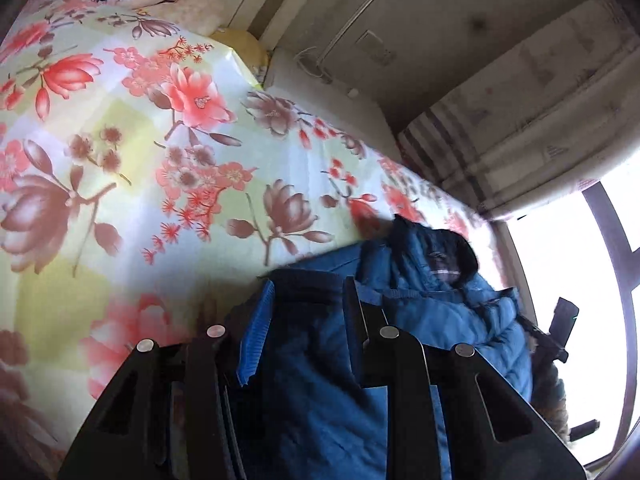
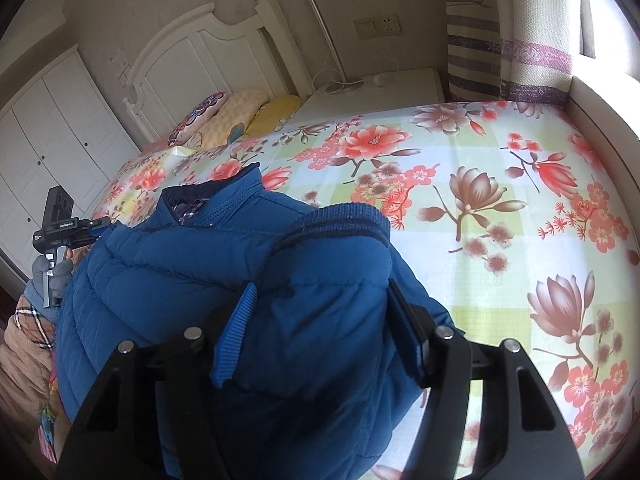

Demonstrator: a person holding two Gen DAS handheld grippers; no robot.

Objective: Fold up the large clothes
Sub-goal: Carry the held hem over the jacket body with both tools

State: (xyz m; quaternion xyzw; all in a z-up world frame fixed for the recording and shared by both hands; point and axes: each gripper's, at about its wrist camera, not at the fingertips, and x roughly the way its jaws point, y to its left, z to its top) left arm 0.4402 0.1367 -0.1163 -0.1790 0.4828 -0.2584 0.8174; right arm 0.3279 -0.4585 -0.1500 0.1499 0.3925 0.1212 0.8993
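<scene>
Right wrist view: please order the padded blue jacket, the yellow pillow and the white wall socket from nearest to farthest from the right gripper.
1. Padded blue jacket, between the right gripper's fingers.
2. Yellow pillow, at the bed's head, upper middle.
3. White wall socket, on the wall behind the nightstand.

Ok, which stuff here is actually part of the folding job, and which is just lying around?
Part of the job:
- blue puffer jacket
- left gripper
- right gripper
- floral bedspread it lies on

Just lying about:
- pillows
- lamp on the nightstand
- curtain
</scene>
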